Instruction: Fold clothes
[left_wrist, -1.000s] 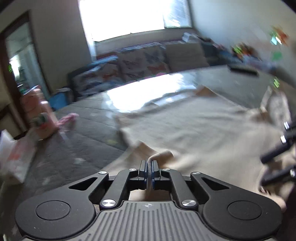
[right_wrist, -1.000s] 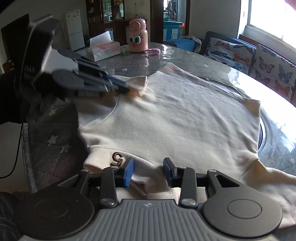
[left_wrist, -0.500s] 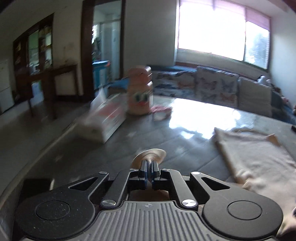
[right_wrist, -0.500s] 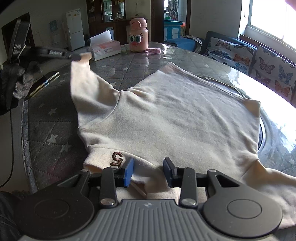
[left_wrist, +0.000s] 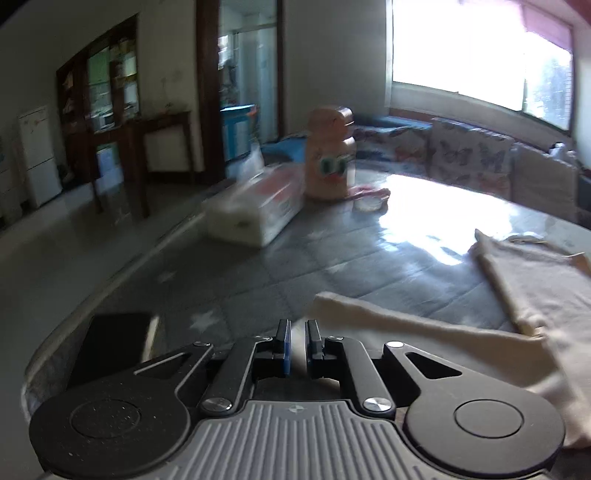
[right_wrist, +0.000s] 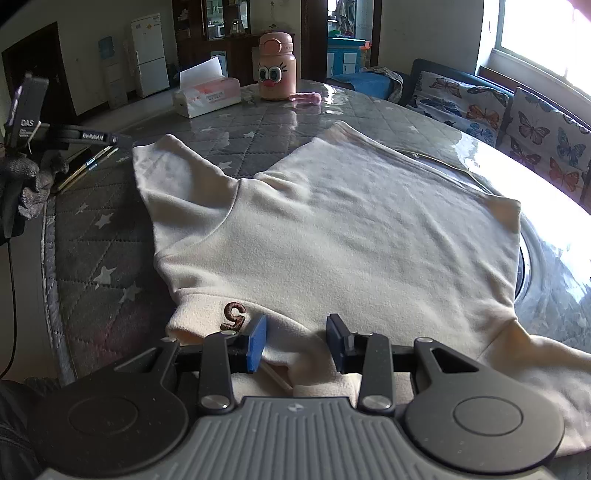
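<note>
A cream short-sleeved shirt (right_wrist: 351, 229) lies spread flat on the quilted grey table, with a brown "5" patch (right_wrist: 233, 316) near its collar. Its left sleeve (right_wrist: 173, 177) lies stretched out flat; the same sleeve shows in the left wrist view (left_wrist: 406, 328). My left gripper (left_wrist: 297, 343) is slightly open and empty at the sleeve's end; it also shows in the right wrist view (right_wrist: 110, 139) at the far left. My right gripper (right_wrist: 295, 341) is open, resting over the collar edge with nothing gripped.
A tissue box (right_wrist: 207, 98) and a pink cartoon bottle (right_wrist: 277, 66) stand at the far side of the table. A dark phone (left_wrist: 110, 343) lies near the table edge by my left gripper. A butterfly-print sofa (right_wrist: 517, 122) runs along the right.
My left gripper carried the sleeve outward to the left, laid it flat and opened, letting go of it. The right gripper has not moved.
</note>
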